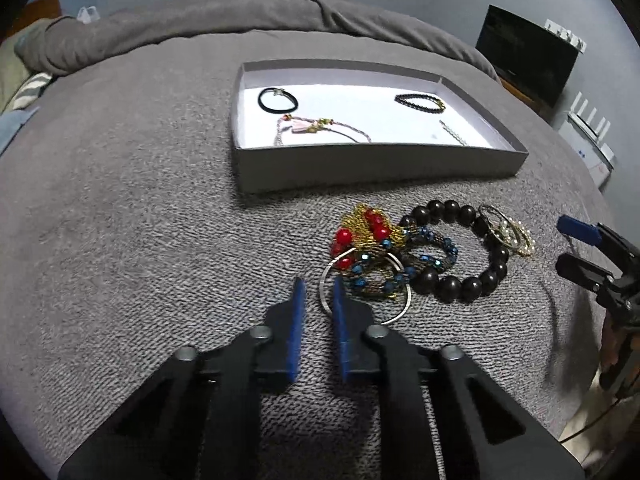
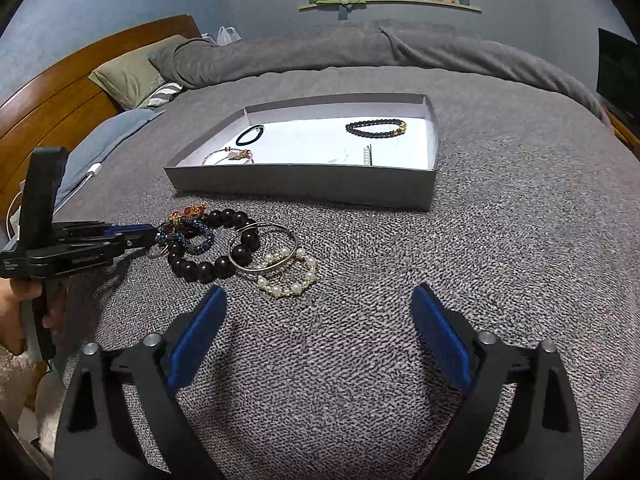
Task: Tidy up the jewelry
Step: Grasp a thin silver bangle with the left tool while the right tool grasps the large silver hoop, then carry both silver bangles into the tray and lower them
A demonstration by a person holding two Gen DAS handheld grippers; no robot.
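Note:
A pile of jewelry lies on the grey bedspread: a silver ring bangle [image 1: 402,304], a blue beaded bracelet [image 1: 430,250], red beads on gold chain [image 1: 366,226], a large dark bead bracelet [image 1: 468,276] and a pearl bracelet [image 2: 286,276]. My left gripper [image 1: 319,286] is narrowly open, its right finger at the silver bangle's left edge, nothing clearly gripped. My right gripper [image 2: 318,294] is wide open and empty, just in front of the pearl bracelet. A grey tray [image 1: 376,166] behind holds a black hair tie [image 1: 278,100], a pink cord bracelet [image 1: 320,128] and a small dark bead bracelet [image 1: 420,101].
A rumpled grey blanket [image 2: 320,52] and pillows [image 2: 128,76] lie at the far side of the bed. A wooden headboard [image 2: 60,92] is at the left. A dark screen [image 1: 524,52] stands at the right. A pearl hair pin [image 2: 366,157] lies in the tray.

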